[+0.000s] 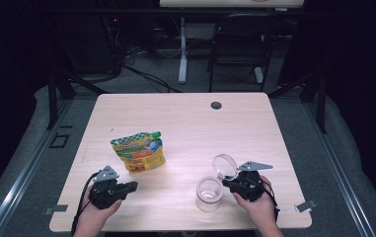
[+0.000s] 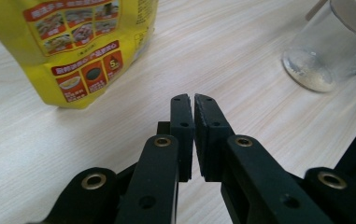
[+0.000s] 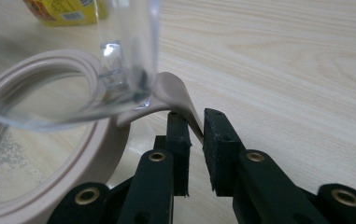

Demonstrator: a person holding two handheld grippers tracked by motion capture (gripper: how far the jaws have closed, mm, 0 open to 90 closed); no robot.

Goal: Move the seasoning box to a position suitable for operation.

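On the table (image 1: 185, 123) the yellow pouch (image 1: 138, 153) lies left of centre in the high view, spout toward upper right, just above my left gripper (image 1: 132, 186), whose jaws are closed on nothing. At lower right stands the clear jar (image 1: 209, 193), a little pale powder at its bottom. My right gripper (image 3: 193, 122) pinches the tab of its hinged lid (image 1: 224, 166), which stands open

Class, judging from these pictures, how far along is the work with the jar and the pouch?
Done: the jar's lid is flipped open and stands tilted above the jar. In hand: the right tool pinches the lid's beige tab. Left: the pouch lies untouched on the table, its green cap on; the left tool is shut, empty, beside it.
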